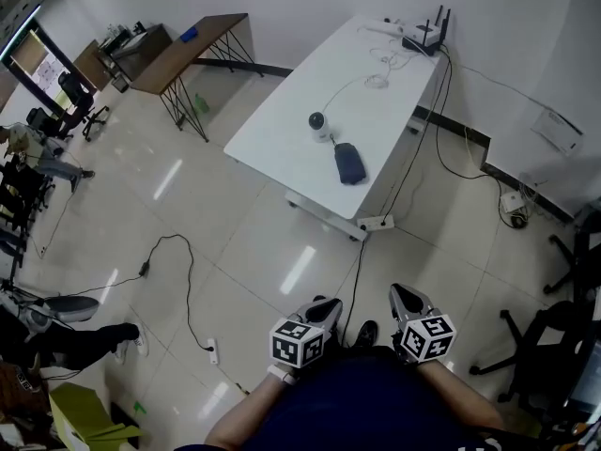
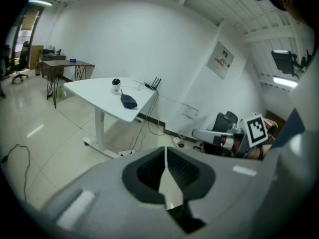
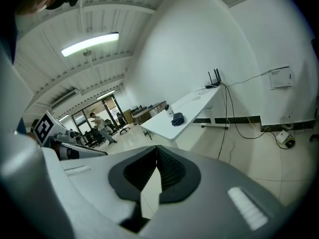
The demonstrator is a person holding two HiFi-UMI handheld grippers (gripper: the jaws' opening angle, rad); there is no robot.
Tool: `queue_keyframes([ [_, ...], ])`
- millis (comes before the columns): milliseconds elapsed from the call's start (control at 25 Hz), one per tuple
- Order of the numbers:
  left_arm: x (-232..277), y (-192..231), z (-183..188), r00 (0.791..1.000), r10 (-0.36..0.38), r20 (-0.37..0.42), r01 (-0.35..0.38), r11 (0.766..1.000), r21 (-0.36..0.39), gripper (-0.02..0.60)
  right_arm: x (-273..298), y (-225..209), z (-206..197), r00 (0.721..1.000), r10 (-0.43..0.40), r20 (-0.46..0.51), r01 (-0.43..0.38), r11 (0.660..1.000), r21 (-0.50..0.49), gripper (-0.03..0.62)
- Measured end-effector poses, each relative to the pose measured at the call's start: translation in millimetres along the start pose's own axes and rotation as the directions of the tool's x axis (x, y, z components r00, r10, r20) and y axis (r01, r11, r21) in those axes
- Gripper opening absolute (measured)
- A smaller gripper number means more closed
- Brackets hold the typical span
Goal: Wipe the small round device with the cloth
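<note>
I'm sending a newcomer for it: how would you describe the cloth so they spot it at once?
Find the long white table. Near its close end, beside the small round white device, lies the cloth: the only dark blue, crumpled thing there.

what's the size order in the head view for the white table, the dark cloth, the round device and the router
1. white table
2. dark cloth and router: they look about alike, and the router sits farther from the camera, so they are left unranked
3. round device
</note>
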State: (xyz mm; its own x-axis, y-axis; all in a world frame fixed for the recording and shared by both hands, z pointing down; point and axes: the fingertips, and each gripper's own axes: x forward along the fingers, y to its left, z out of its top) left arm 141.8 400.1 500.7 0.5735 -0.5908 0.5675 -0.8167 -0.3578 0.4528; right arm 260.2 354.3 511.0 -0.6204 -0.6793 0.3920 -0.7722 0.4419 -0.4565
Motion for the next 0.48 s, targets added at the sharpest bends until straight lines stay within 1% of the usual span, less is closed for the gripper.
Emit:
queue_keyframes([
  [120,4,9,5,1.000,0.009,-0.006,-0.009,1.000,-0.013,0.015,12,-7,2,1.000,-0.006,-0.008,0.006,1.000,0.016,0.012],
  [240,10,22,11,1.000,0.010,0.000,-0.010,0.999,-0.033,0.014,24,-12,9,1.000,-0.013,-0.013,0.013,1.000,0.010,0.012],
  [480,31,59,38,1.000,-0.020,0.022,0.021,0.998,-0.054,0.014,63,-11,30,1.000,0.003,-0.018,-0.003,1.000,0.006,0.011],
])
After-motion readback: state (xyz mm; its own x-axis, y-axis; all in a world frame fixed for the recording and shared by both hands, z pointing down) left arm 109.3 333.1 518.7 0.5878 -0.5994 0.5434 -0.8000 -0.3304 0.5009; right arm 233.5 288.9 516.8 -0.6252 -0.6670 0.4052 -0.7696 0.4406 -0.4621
